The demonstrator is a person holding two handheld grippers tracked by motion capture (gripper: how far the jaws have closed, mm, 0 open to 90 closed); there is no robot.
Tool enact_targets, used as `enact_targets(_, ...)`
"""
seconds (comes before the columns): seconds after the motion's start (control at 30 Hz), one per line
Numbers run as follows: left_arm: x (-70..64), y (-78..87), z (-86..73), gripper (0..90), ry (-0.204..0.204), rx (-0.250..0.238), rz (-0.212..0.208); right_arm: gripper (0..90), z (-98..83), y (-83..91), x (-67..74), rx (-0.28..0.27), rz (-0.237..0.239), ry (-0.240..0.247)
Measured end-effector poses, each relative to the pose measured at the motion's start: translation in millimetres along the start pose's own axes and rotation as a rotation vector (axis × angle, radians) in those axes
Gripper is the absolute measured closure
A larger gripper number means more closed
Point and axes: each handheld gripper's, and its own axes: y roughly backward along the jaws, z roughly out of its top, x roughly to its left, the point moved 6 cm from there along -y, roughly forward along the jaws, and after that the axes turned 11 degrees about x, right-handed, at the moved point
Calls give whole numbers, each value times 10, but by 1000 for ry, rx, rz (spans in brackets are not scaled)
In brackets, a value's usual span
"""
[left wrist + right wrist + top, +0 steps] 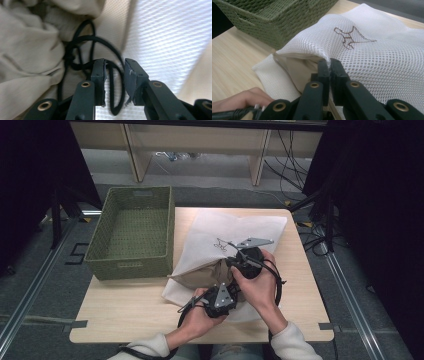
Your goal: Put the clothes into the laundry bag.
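Observation:
A white mesh bag point(235, 232) with a small brown emblem lies on the wooden table point(130, 305). Its mouth faces the near left, and a beige garment point(27, 55) with a black drawstring point(85, 41) is bunched inside. My right gripper point(329, 62) is shut on the upper edge of the mesh bag point(374, 57) and holds the mouth lifted. My left gripper point(115, 65) is at the mouth, jaws apart, with a loop of the black drawstring hanging between them and not pinched. In the high view the left gripper point(229, 290) sits just below the right gripper point(228, 262).
A green woven basket point(130, 266) stands at the table's left, close beside the bag, and shows again in the right gripper view point(277, 22). The person's left hand point(239, 100) rests low by the bag's mouth. Bare tabletop point(234, 55) lies in front of the basket.

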Motion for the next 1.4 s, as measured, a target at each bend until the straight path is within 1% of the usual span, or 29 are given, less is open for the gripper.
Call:
enact_targets(0.07, -29, -5, 9, 702, 4, 5, -32, 882, -7, 8, -3, 10, -11, 7)
enact_targets(0.1, -14, 1, 2, 689, -36, 32, -22, 882, -6, 7, 0, 11, -13, 4)
enact_targets(0.13, -30, -1, 12, 674, -29, 24, -23, 882, -6, 8, -3, 8, -11, 15)
enact_targets(0.2, -54, 11, 28, 617, -15, 16, -28, 882, -2, 16, 9, 8, -1, -2)
enact_targets(0.23, -64, 13, 36, 586, -5, 5, -27, 882, 5, 19, -18, -1, -15, 30)
enact_targets(0.3, -74, 21, 33, 561, 0, 22, -37, 882, 1, 14, -11, 3, -6, 16)
enact_targets(0.33, -69, -3, 34, 574, 3, 18, -23, 882, 5, 4, -11, -3, -1, 18)
enact_targets(0.4, -50, -49, 14, 624, -1, 50, -24, 882, -3, 5, 2, 5, -1, 4)
enact_targets(0.47, -13, -97, 1, 701, 5, 61, 4, 882, -5, 9, 9, 5, 1, -4)
enact_targets(0.53, -6, -132, 4, 764, 22, 68, -14, 882, 7, 6, -9, -4, -1, 22)
enact_targets(0.63, 0, -164, 41, 809, 16, 75, -5, 882, -2, 5, 2, 5, -2, 7)
enact_targets(0.73, 28, -179, 115, 827, 13, 41, 24, 882, -7, 13, 3, 10, -9, 7)
enact_targets(0.77, 44, -176, 150, 828, 25, 22, 29, 882, -1, 14, 18, 2, 7, -14)
enact_targets(0.8, 76, -155, 184, 829, 24, 16, 37, 882, 11, 15, -19, -14, -11, 38)
enact_targets(0.83, 98, -160, 208, 829, 22, 3, 54, 883, 16, 25, -28, -21, -16, 36)
enact_targets(0.87, 115, -160, 221, 828, 20, -5, 65, 882, 14, 41, -14, -13, -8, 10)
enact_targets(0.9, 127, -173, 230, 827, 14, -8, 64, 882, 13, 42, -11, -12, -7, 6)
enact_targets(0.93, 113, -237, 253, 824, 57, -58, 57, 883, 13, 43, -12, -12, -8, 4)
enact_targets(0.97, 147, -246, 221, 815, 14, -18, 80, 882, 10, 45, -24, -12, -22, 8)
enact_targets(1.0, 157, -286, 209, 801, 10, -23, 84, 882, 1, 42, 1, -3, -8, -16)
enact_targets(1.07, 164, -350, 172, 746, 2, -4, 84, 882, 1, 33, 0, -4, -6, -12)
enact_targets(1.13, 157, -395, 146, 694, -7, 2, 79, 882, 7, 24, -18, -12, -14, 6)
enact_targets(1.17, 144, -415, 149, 657, -5, -15, 69, 882, 11, 22, -28, -18, -17, 19)
enact_targets(1.2, 142, -412, 148, 630, -11, -12, 68, 882, 5, 28, -18, -9, -12, 0)
enact_targets(1.23, 147, -402, 144, 605, -29, 3, 65, 882, 8, 28, -29, -13, -14, 17)
enact_targets(1.3, 135, -368, 148, 549, -34, -6, 37, 882, 6, 25, -24, -10, -11, 12)
enact_targets(1.33, 129, -349, 141, 517, -49, -3, 27, 882, 7, 19, -35, -14, -19, 34)
enact_targets(1.37, 123, -315, 127, 478, -52, -5, 24, 882, 7, 23, -22, -11, -13, 18)
enact_targets(1.4, 93, -273, 126, 458, -11, -31, -2, 882, 4, 27, -22, -10, -13, 18)
